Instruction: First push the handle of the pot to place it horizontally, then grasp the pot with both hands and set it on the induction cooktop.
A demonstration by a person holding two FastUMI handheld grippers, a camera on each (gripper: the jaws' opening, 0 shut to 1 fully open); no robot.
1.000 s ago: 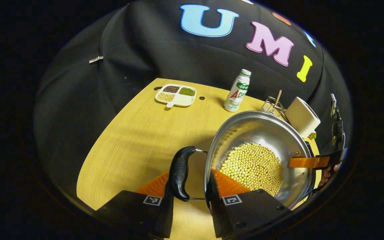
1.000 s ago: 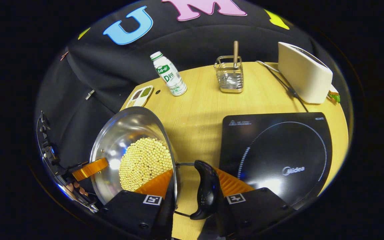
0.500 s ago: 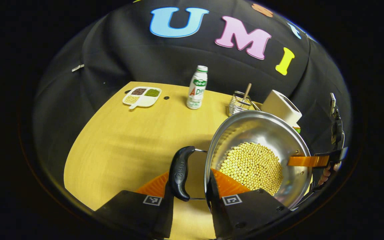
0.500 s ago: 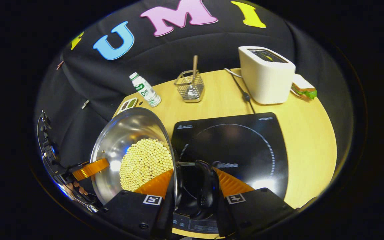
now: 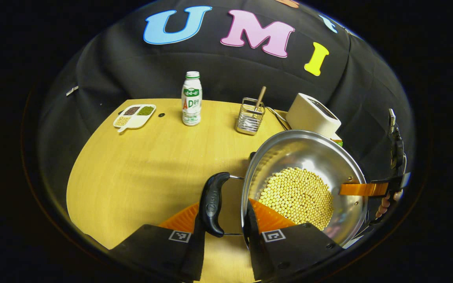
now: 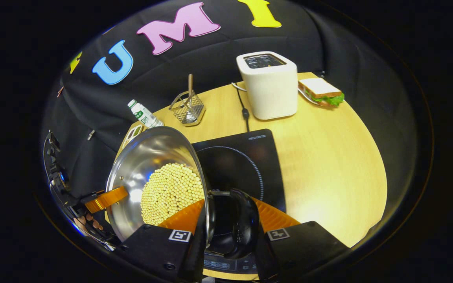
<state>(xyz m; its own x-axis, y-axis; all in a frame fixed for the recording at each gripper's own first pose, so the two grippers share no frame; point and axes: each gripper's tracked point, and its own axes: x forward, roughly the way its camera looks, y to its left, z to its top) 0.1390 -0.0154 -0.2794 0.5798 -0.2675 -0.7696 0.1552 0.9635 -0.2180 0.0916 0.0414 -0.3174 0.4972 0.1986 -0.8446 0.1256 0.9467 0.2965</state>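
A steel pot (image 5: 309,153) holding yellow soybeans (image 5: 297,196) hangs between both grippers above the wooden table. My left gripper (image 5: 222,220) is shut on the pot, one finger outside its black side handle (image 5: 212,204), the other inside the rim. In the right gripper view, my right gripper (image 6: 226,222) is shut the same way on the opposite black handle (image 6: 244,224) and the rim of the pot (image 6: 148,153). The black induction cooktop (image 6: 246,157) lies directly beneath that handle and behind the pot. Each view shows the other gripper's finger across the pot's far rim.
A white toaster (image 6: 267,86) with its cord stands behind the cooktop, a sandwich (image 6: 321,92) to its right. A wire holder (image 6: 187,108) with a wooden stick, a bottle (image 5: 191,100) and a divided dish (image 5: 134,116) of grains line the table's back.
Both grippers have carried the pot rightward across the table. The cooktop, earlier off to the right of the right gripper, now lies under the pot's right handle.
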